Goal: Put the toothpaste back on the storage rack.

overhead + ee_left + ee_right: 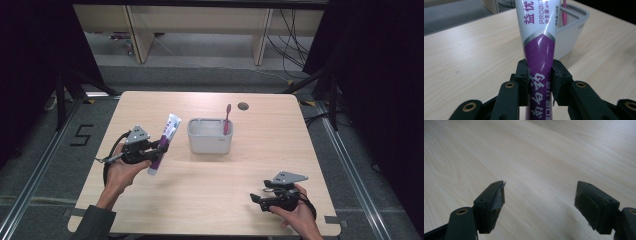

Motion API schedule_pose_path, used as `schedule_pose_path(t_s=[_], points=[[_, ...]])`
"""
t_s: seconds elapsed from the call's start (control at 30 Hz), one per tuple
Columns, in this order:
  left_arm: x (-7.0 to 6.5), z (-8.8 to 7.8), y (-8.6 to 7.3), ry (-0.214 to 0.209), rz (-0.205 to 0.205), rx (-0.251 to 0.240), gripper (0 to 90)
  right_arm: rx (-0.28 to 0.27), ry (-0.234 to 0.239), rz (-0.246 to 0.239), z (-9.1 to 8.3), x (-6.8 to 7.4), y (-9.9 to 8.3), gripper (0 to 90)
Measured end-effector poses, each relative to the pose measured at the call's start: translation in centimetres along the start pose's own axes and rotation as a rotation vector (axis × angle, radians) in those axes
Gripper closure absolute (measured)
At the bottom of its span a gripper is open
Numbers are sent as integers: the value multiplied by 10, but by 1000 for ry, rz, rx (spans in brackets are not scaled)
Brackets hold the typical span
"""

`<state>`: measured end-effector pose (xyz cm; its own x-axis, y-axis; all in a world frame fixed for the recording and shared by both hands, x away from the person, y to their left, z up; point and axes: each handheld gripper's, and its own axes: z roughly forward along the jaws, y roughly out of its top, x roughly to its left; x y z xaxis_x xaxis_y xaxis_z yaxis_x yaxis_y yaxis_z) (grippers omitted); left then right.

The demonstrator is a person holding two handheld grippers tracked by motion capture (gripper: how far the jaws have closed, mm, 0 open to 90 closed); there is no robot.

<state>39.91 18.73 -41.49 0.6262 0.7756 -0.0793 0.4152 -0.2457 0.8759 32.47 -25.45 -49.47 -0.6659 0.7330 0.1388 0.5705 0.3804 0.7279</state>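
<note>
Closest to us, the left gripper (pixel 540 82) has its jaws clamped on the purple lower part of the toothpaste tube (pixel 539 47), pads pressed against both sides, and in the high view we see that tube (pixel 164 142) carried clear of the table (pixel 210 190), tilted, just left of the grey holder (pixel 210 136). A pink toothbrush (pixel 227 120) stands upright at the holder's right end. We judge the tube is headed for that holder, and the main risk lies in the grip: a soft, glossy tube can slide or swivel between the pads, so its top could swing off line and catch the rim. A hard knock there might shove or tip the light holder, or topple the toothbrush. Letting go too high or at a slant could leave the tube lying across the rim. Our right gripper (pixel 260 199) rests wide open and empty near the front right, well apart, so nothing steadies the holder.
</note>
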Motion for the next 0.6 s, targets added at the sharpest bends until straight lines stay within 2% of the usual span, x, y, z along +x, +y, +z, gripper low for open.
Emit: schedule_pose_path(t_s=[0.07, 0.23, 0.37, 0.47, 0.57, 0.6], points=[[1, 0, 4, 19, -9, -20, 701, 0, -6, -22, 0, -1, 0, 249], [3, 4, 12, 24, -26, -62, 701, 3, 0, -3, 1, 0, 0, 249], [5, 8, 20, 42, -31, -94, 701, -2, -3, -20, 0, -1, 0, 249], [5, 10, 25, 40, -54, -127, 700, -2, -7, -20, 0, -2, 0, 249], [4, 13, 31, 45, -51, -152, 701, -3, -5, -21, 1, -2, 0, 249], [3, 15, 34, 42, -56, -161, 701, 1, 9, 5, 1, -1, -1, 249]])
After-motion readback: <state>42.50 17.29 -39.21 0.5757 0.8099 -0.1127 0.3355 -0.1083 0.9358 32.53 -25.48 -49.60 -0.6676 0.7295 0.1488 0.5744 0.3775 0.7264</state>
